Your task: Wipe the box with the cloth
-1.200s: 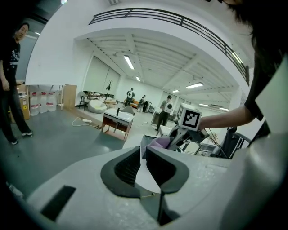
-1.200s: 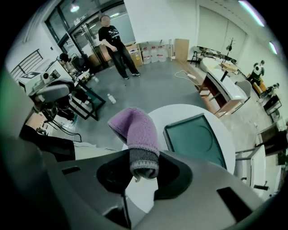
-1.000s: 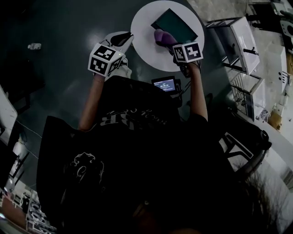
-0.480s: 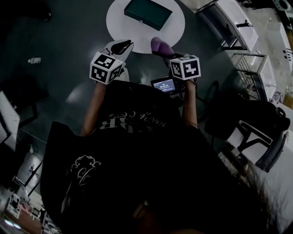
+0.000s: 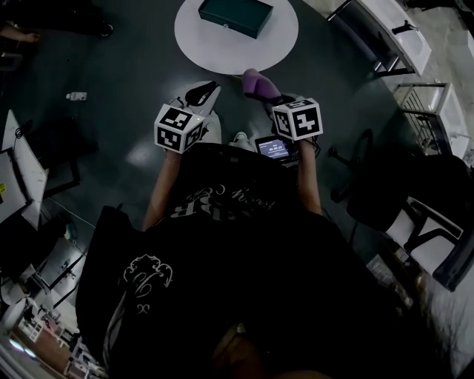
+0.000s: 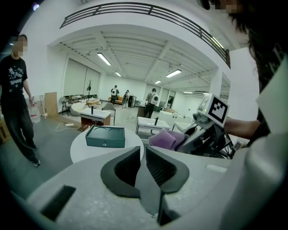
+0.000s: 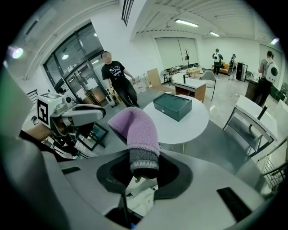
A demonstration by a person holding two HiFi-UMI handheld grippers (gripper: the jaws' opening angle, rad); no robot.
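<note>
change: both grippers have drawn back from the round white table (image 5: 215, 48). the box (image 5: 235, 16) now lies well apart from them, alone on the tabletop, so wiping looks finished or paused.
right gripper (image 7: 143, 170): pinching the cloth (image 7: 135, 130), soft purple fleece with a grey knitted band.
left gripper (image 6: 143, 166): ribbed jaws pressed together, empty.
box: dark teal, flat, rectangular, rigid.

The box (image 5: 235, 16) is dark teal and rectangular, its lid closed, with two round impressions on top and a small clasp on the front. It lies flat on the round white surface (image 5: 222, 48). The cloth (image 7: 135, 130) is fuzzy purple with a grey zigzag-patterned band. It is clamped at that band in the right hand-held gripper (image 7: 143, 173), arches upward and stays well apart from the box.
</note>
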